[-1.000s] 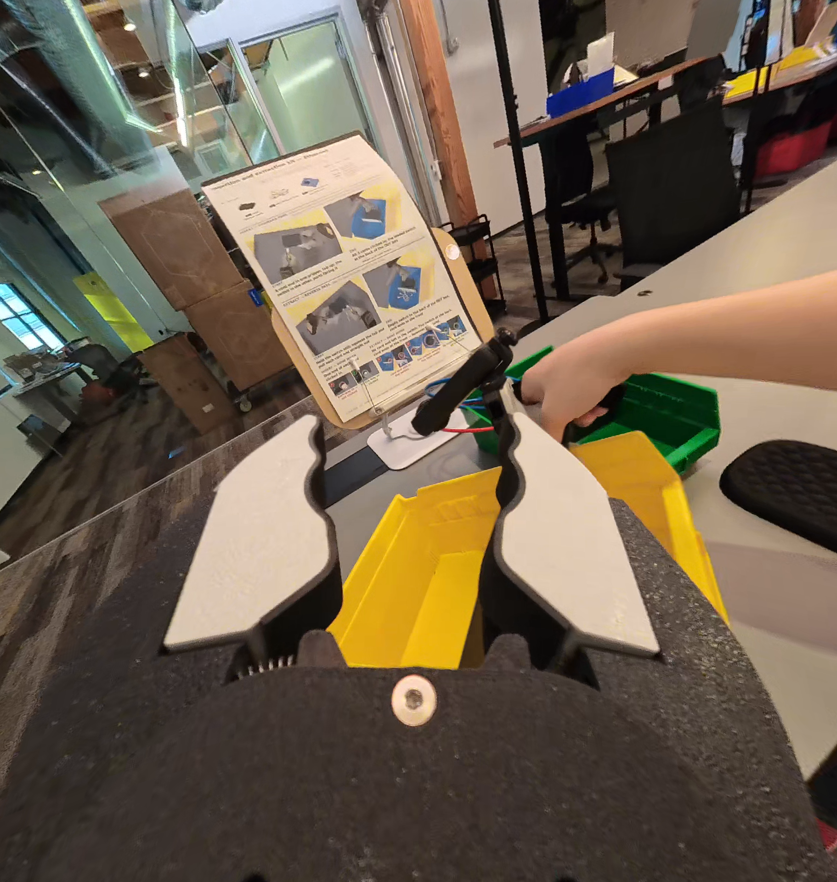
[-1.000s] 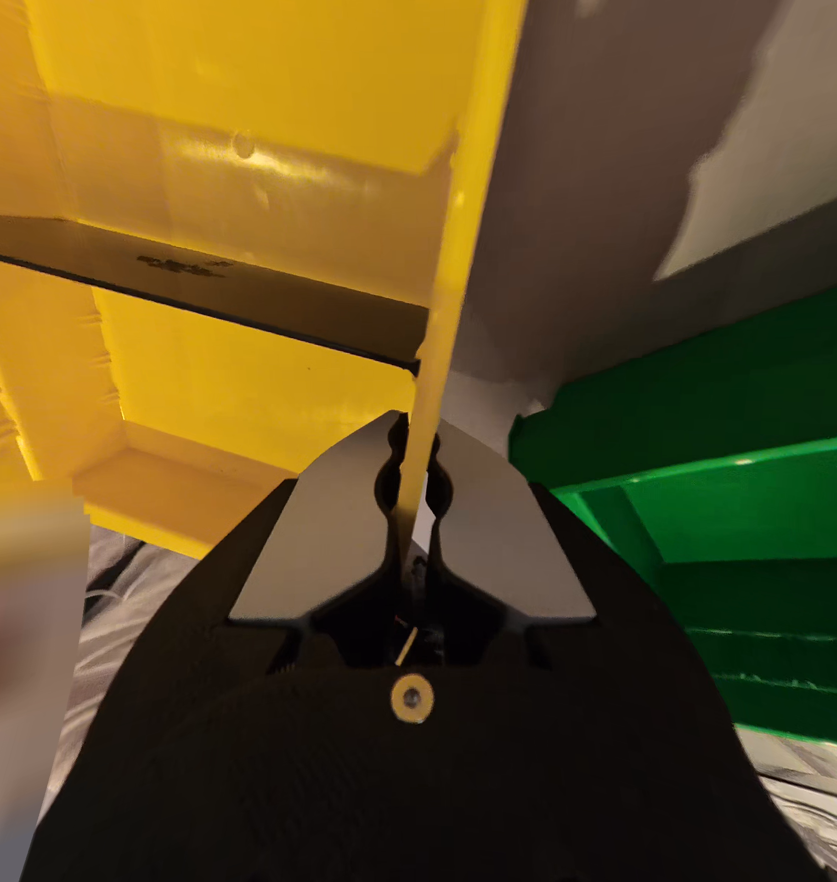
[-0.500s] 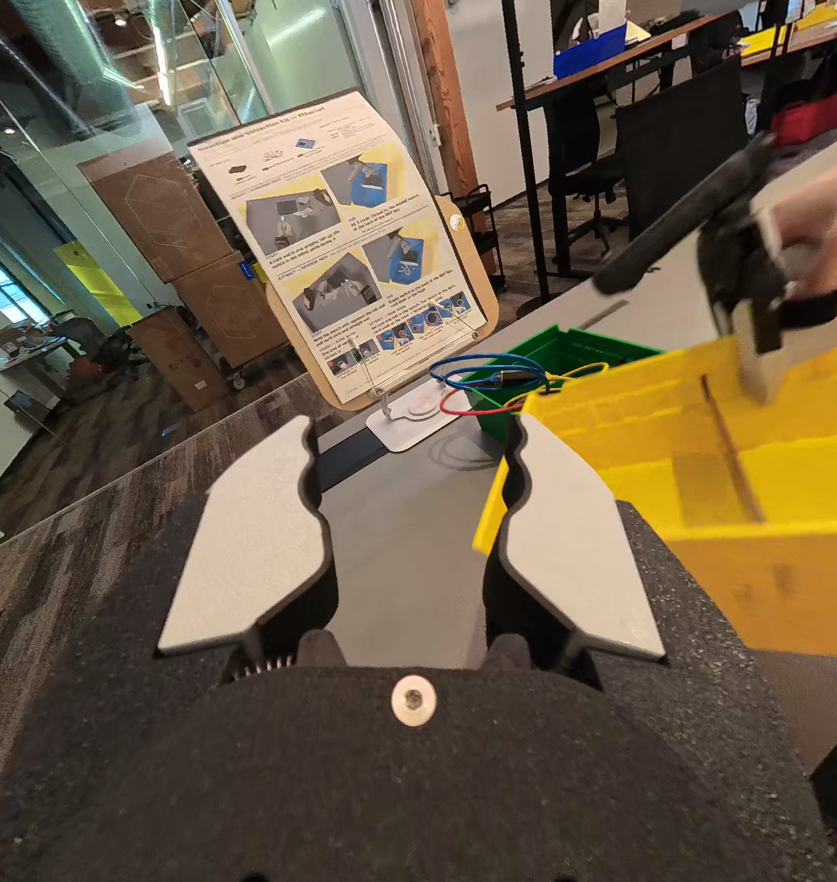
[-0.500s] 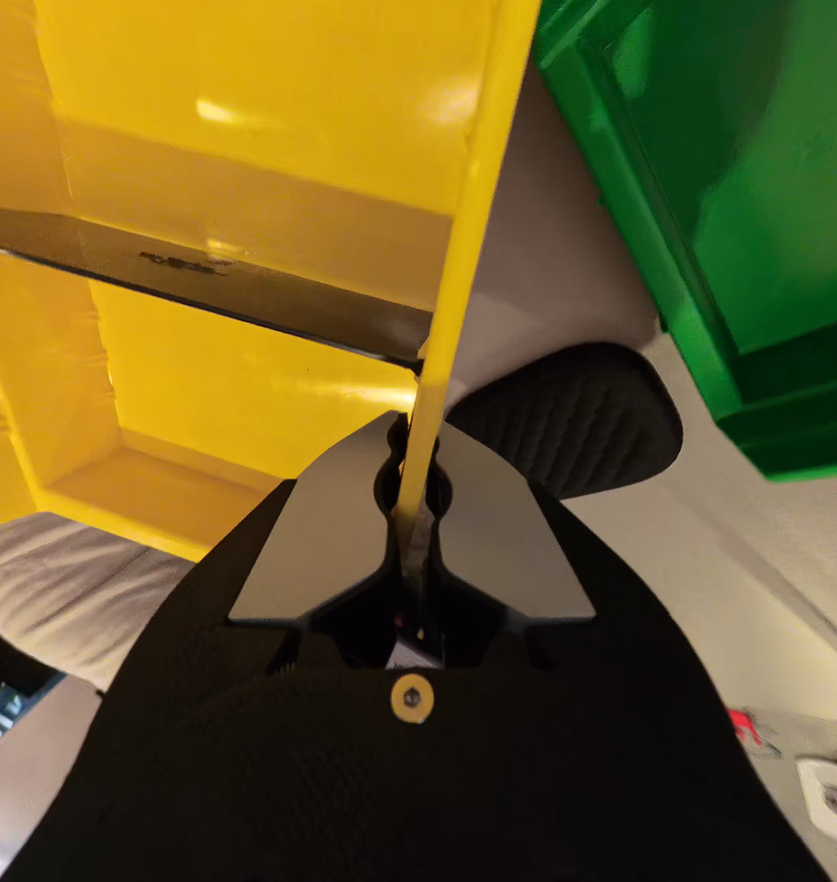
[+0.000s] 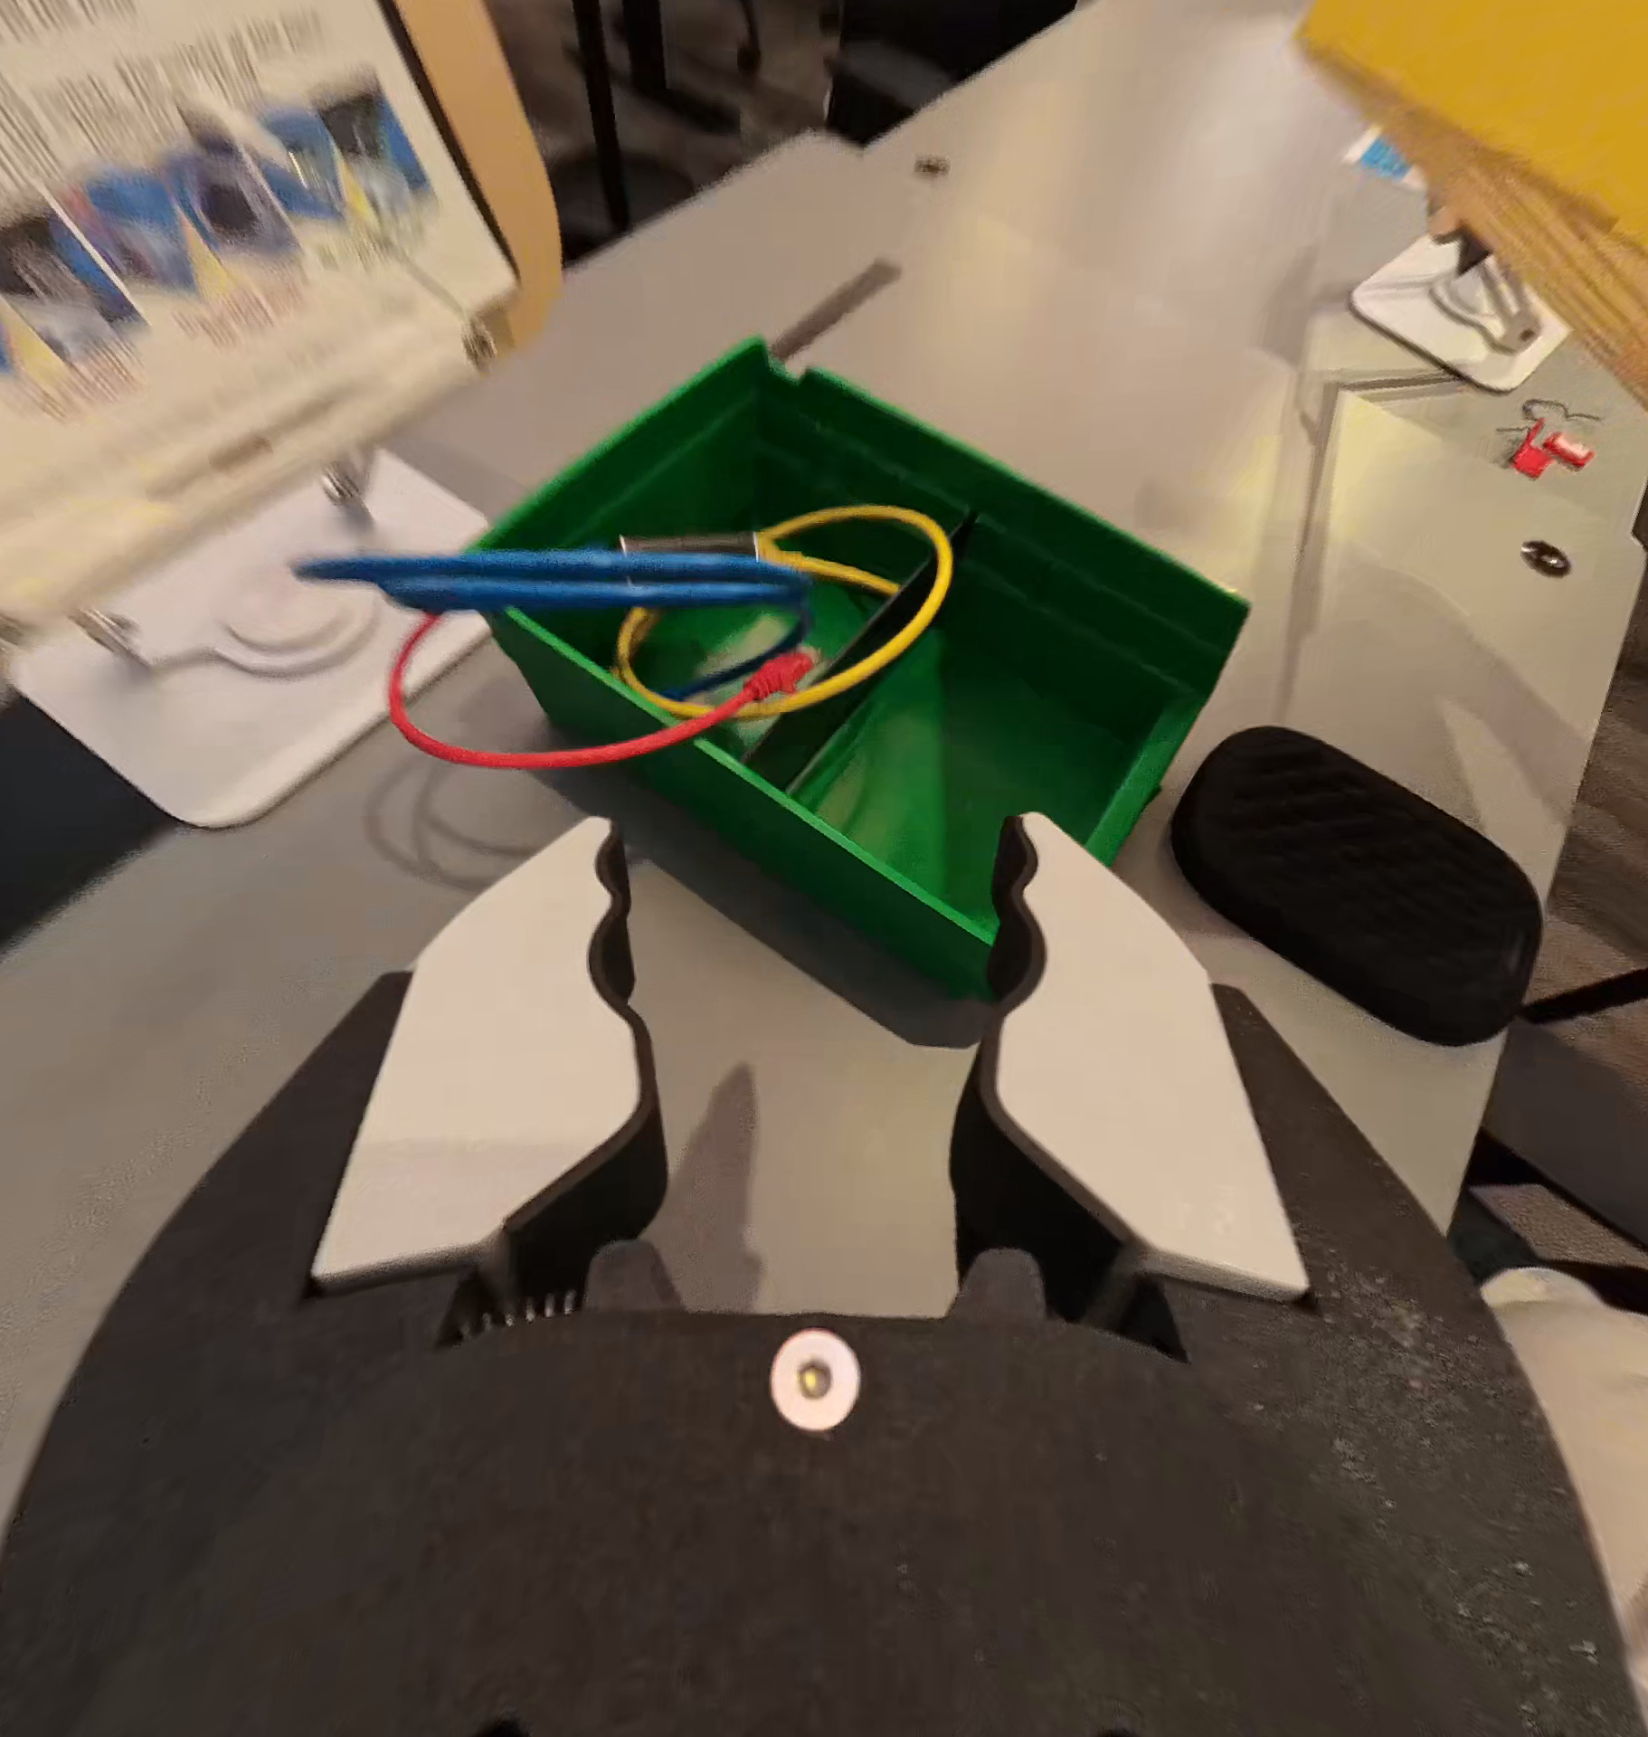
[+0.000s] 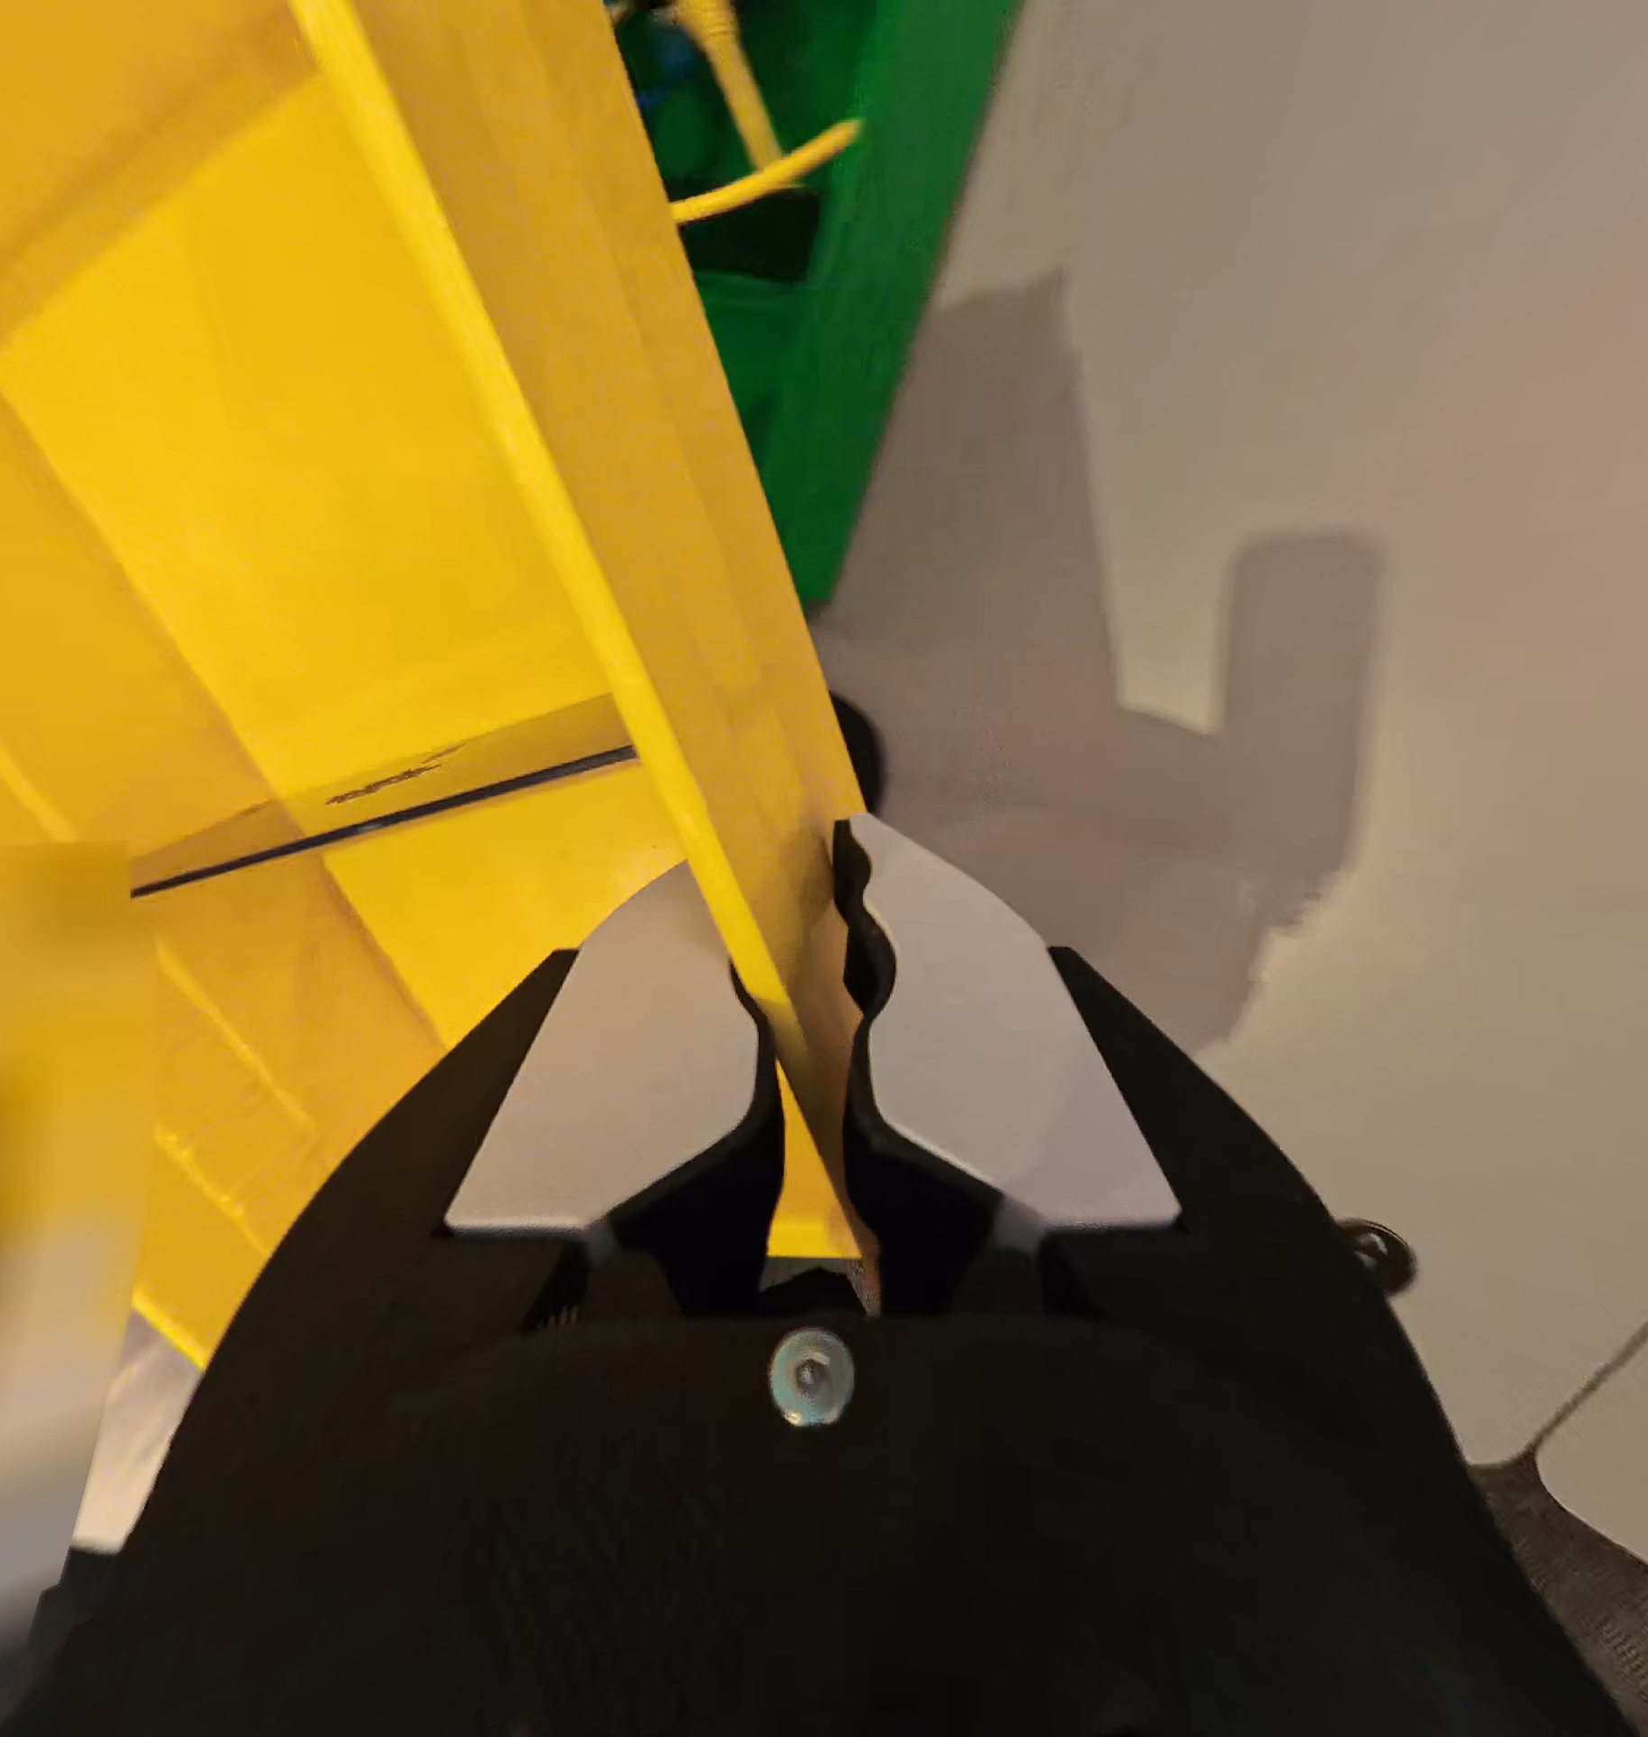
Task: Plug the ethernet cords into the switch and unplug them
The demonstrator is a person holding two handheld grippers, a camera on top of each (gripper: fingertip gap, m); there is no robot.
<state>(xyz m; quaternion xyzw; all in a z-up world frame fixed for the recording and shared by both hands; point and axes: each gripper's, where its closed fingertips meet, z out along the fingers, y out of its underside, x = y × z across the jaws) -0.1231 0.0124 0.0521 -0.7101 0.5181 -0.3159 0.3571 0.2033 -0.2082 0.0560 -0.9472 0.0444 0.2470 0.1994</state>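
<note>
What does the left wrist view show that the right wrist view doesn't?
Left only: blue cord and red cord, the green bin's divider, the instruction sheet on its stand, and the open, empty left gripper. Right only: the right gripper clamped on the yellow bin's wall. Both: green bin, yellow cord, yellow bin, black pad, grey table.

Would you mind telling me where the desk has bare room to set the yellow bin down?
Bare desk lies in front of the green bin, left of the black pad. More lies behind the green bin. It is crowded around the cables and stand base.
</note>
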